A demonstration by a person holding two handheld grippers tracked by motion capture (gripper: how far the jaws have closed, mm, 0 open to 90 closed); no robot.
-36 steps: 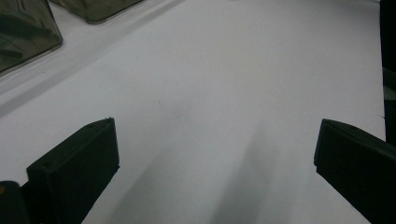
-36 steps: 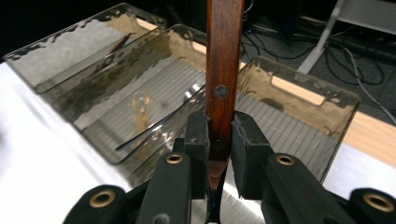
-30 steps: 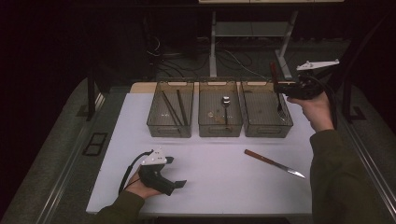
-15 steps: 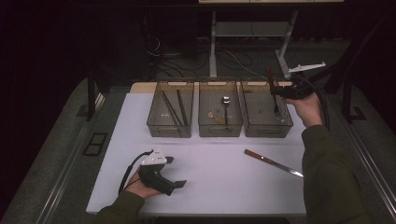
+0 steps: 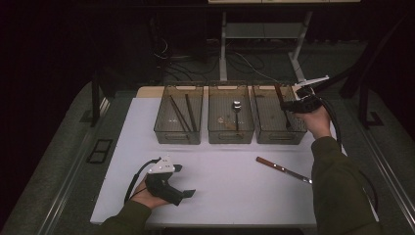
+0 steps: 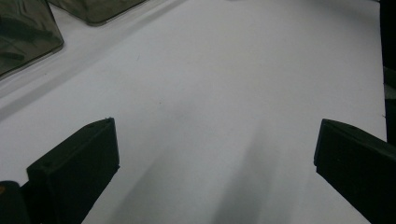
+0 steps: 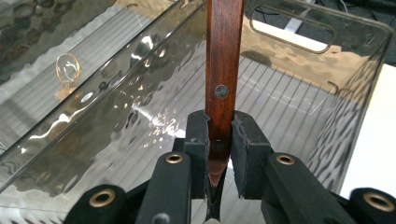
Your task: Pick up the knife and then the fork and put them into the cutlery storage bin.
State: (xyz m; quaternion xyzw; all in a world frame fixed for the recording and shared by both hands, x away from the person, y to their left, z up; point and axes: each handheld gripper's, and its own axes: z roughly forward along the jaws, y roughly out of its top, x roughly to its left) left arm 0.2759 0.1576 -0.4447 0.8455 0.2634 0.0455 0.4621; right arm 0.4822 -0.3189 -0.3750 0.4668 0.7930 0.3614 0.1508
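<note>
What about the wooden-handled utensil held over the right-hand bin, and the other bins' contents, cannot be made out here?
- Wooden-handled utensil: in the right gripper view its working end is hidden below the right gripper; its handle top is cut off by the frame's upper edge.
- Right-hand clear plastic bin: in the high view, dim and small, so what lies on its floor is unclear.
- Middle clear bin: the small brownish bits inside are too small to identify.
</note>
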